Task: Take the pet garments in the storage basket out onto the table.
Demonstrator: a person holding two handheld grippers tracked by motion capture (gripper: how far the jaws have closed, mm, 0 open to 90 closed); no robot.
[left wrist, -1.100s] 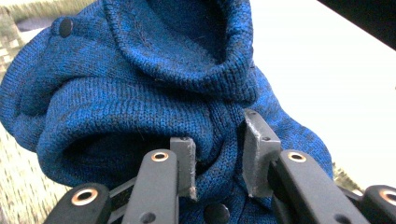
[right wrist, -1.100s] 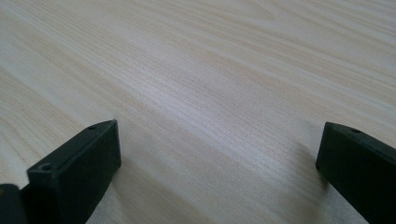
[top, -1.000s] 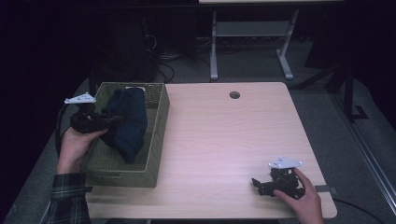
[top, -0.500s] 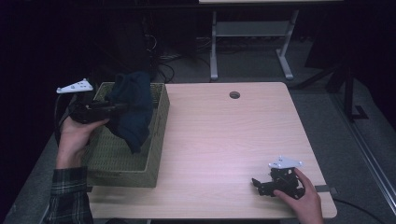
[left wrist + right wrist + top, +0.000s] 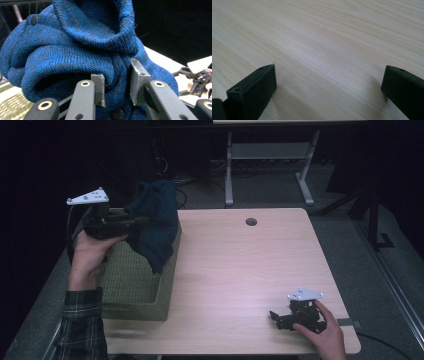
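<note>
— Since a moment ago, what has been moved?

— Up out of the green basket (image 5: 135, 285) the blue sweater (image 5: 155, 227) has been lifted. A second ago it was lying inside the basket. Now it is held high over the basket's far end, and its bottom end is hung down over the basket's right wall.

— By what is it held?

— It is held by the left gripper (image 5: 137, 222), which is gripped by the left hand (image 5: 90, 255). In the left gripper view a fold of the sweater (image 5: 82, 57) is seen pinched between the two grey pads (image 5: 100, 86). Two dark buttons are seen on the knit, one up at the top left and one low down between the jaws.

— Is the sweater touched by the table?

— No. The wooden table (image 5: 240, 270) is not touched by it. It is hung in the air, just over the basket.

— Where is the basket kept?

— It is set at the left side of the table.

— And the other gripper?

— The right gripper (image 5: 277, 317) is held low at the near right corner of the table by the right hand (image 5: 322, 332). It has not been moved since before. In the right gripper view its jaws are seen spread wide apart, with nothing but bare wood (image 5: 324, 50) between them.

— Are the two grippers close?

— No, they are kept well apart. The right gripper (image 5: 197, 80) is seen far off in the left gripper view, past the sweater.

— What else is seen?

— A small round hole (image 5: 251, 221) is seen near the far edge of the table. A checked sleeve (image 5: 82, 325) is worn on the left arm.
</note>
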